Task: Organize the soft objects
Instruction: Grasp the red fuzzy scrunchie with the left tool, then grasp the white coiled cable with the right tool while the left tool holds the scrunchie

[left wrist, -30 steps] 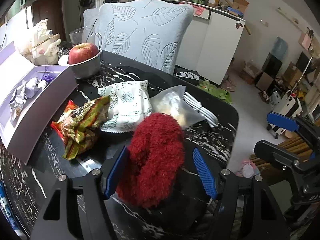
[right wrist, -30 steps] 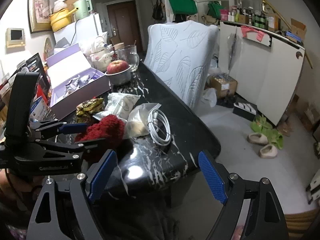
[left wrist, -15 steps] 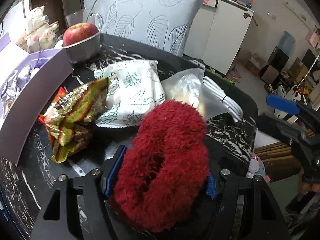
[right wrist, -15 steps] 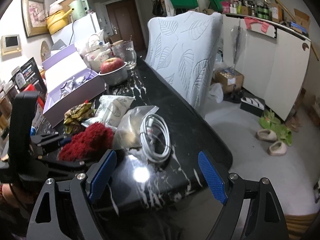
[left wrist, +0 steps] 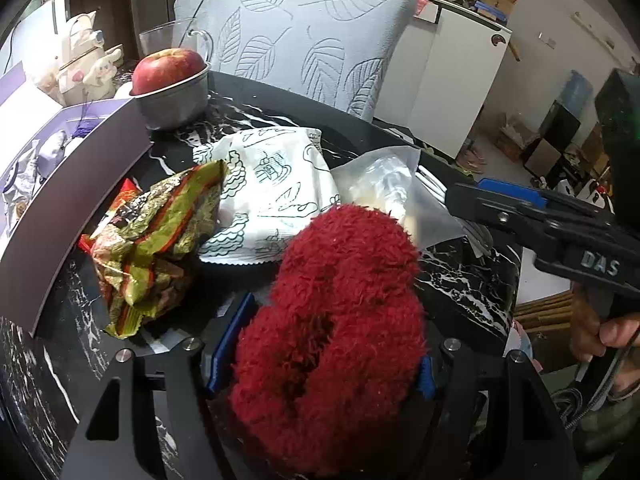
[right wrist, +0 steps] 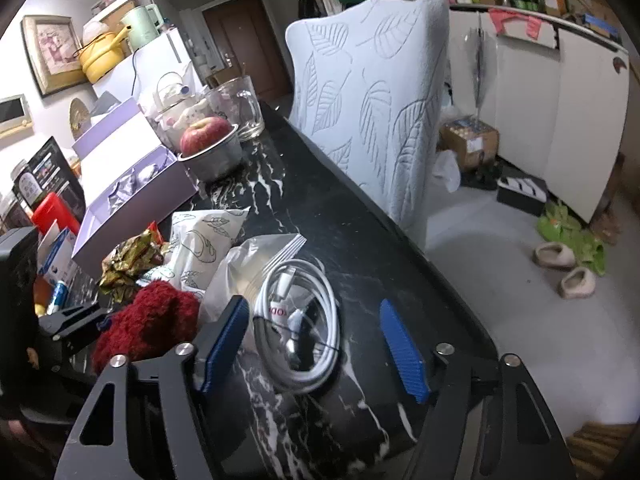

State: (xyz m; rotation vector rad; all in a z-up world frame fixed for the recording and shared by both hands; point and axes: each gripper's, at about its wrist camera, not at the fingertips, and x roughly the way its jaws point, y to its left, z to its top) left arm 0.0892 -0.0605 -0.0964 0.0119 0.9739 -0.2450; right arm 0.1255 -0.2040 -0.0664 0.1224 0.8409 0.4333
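A fluffy red soft thing (left wrist: 340, 320) lies on the black marble table (left wrist: 460, 292). My left gripper (left wrist: 326, 360) stands around it, and its blue pads (left wrist: 230, 344) flank the fluff without visibly squeezing it. The fluff spills over both pads. In the right wrist view the same red thing (right wrist: 148, 328) sits at the lower left beside my left gripper (right wrist: 72, 320). My right gripper (right wrist: 312, 344) is closing, its jaws either side of a coiled white cable (right wrist: 300, 320) that lies half on a clear plastic bag (right wrist: 248, 264). The pads stay clear of the cable.
A white printed snack pack (left wrist: 272, 192) and a crumpled green and red snack bag (left wrist: 156, 236) lie just beyond the red thing. An open purple box (left wrist: 68, 184) stands left. A metal bowl (left wrist: 176, 104) holds an apple (left wrist: 168, 68). A leaf-patterned chair (left wrist: 312, 40) stands behind the table.
My left gripper came forward and down, so the red thing now fills the space between its jaws. My right gripper moved in over the white cable and its jaws narrowed.
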